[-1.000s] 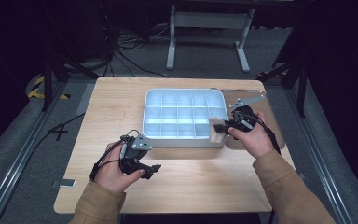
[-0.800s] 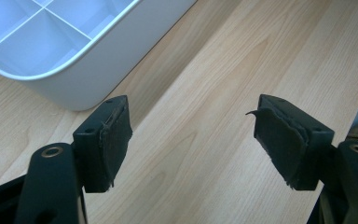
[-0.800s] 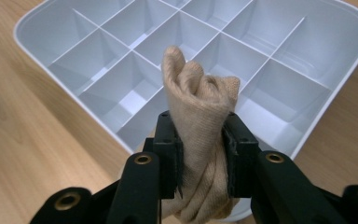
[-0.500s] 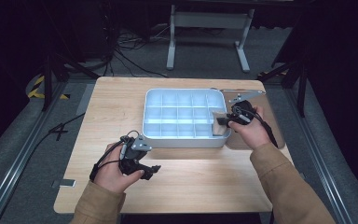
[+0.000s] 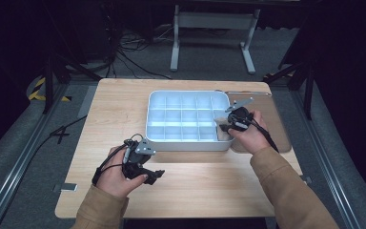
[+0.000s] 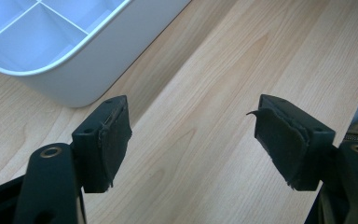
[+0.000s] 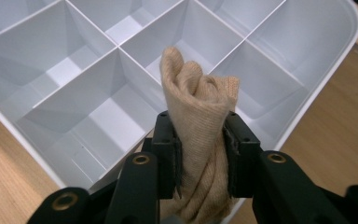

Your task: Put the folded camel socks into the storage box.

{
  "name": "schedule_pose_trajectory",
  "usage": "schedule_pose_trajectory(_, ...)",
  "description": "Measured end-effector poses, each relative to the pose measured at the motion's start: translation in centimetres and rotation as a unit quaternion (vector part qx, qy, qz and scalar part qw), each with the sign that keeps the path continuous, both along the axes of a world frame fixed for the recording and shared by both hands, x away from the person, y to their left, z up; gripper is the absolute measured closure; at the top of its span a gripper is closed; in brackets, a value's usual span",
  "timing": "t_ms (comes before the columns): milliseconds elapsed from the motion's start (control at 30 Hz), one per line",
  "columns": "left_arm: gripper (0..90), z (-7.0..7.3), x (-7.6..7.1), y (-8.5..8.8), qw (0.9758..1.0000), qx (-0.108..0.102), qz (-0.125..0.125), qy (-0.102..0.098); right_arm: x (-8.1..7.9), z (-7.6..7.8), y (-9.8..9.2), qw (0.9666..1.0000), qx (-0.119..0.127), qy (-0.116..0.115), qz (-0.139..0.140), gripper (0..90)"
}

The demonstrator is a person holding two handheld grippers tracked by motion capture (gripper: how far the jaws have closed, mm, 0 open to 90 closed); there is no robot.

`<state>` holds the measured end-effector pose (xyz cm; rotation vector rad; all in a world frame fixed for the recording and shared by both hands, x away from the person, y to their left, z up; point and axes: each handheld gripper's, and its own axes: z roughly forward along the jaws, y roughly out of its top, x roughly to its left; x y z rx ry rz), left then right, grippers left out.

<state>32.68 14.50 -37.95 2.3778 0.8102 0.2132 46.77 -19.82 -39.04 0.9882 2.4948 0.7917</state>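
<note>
Right gripper [image 7: 199,154] clamped on bunched tan cloth [image 7: 200,100] — pads pressed into both sides, cloth sticking up past tips. Cloth held over near-right corner of white divided tray [image 5: 171,143], above compartments by right wall; contact with tray floor cannot be told. Left gripper [image 6: 191,140] parked low over bare wooden table [image 6: 223,70] just beside tray's near-left corner — 2 jaws spread wide, nothing gripped.

Tan ribbed cloth [image 7: 200,135], white tray [image 7: 307,93], pale wood-grain table [image 6: 223,93], seemingly black tool pads [image 6: 114,140]
</note>
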Motion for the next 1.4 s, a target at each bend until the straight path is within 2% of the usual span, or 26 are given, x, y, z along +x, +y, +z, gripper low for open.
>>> schedule_pose_trajectory(100,27.5,0.0,0.0,0.0,1.0000,-0.002,0.001,0.002,0.0,-0.6,0.1,0.9999,-0.005,0.012,-0.006,69.5)
schedule_pose_trajectory(433,27.4,-0.2,-0.1,0.3,1.0000,0.003,0.003,0.002,0.2,-1.3,0.2,0.9986,0.005,0.045,-0.027,69.0)
schedule_pose_trajectory(500,27.3,-0.2,-0.3,0.5,1.0000,0.006,0.005,0.004,0.3,-1.4,0.3,0.9984,0.000,0.050,-0.027,69.2)
schedule_pose_trajectory(667,27.2,-0.3,-0.5,0.9,0.9999,0.009,0.008,0.005,0.5,-1.9,0.6,0.9960,-0.019,0.082,-0.030,69.4)
schedule_pose_trajectory(800,27.1,-0.4,-0.8,1.2,0.9998,0.009,0.016,0.005,0.8,-2.3,1.1,0.9929,-0.037,0.108,-0.033,69.9)
schedule_pose_trajectory(900,26.7,-0.5,-0.9,1.4,0.9997,0.010,0.020,0.005,1.0,-2.5,1.3,0.9915,-0.050,0.115,-0.032,69.9)
schedule_pose_trajectory(967,26.6,-0.5,-1.1,1.7,0.9996,0.008,0.025,0.008,1.5,-2.7,1.7,0.9885,-0.062,0.133,-0.039,70.0)
schedule_pose_trajectory(1033,26.6,-0.6,-1.3,1.8,0.9995,0.008,0.028,0.008,1.6,-2.8,1.8,0.9880,-0.067,0.134,-0.039,70.0)
schedule_pose_trajectory(1167,26.5,-0.7,-1.6,2.2,0.9993,0.008,0.035,0.007,2.0,-3.0,2.4,0.9841,-0.092,0.147,-0.037,70.2)
schedule_pose_trajectory(1400,26.3,-0.7,-2.1,2.8,0.9990,0.015,0.041,0.011,2.7,-3.0,2.7,0.9791,-0.101,0.172,-0.041,70.1)
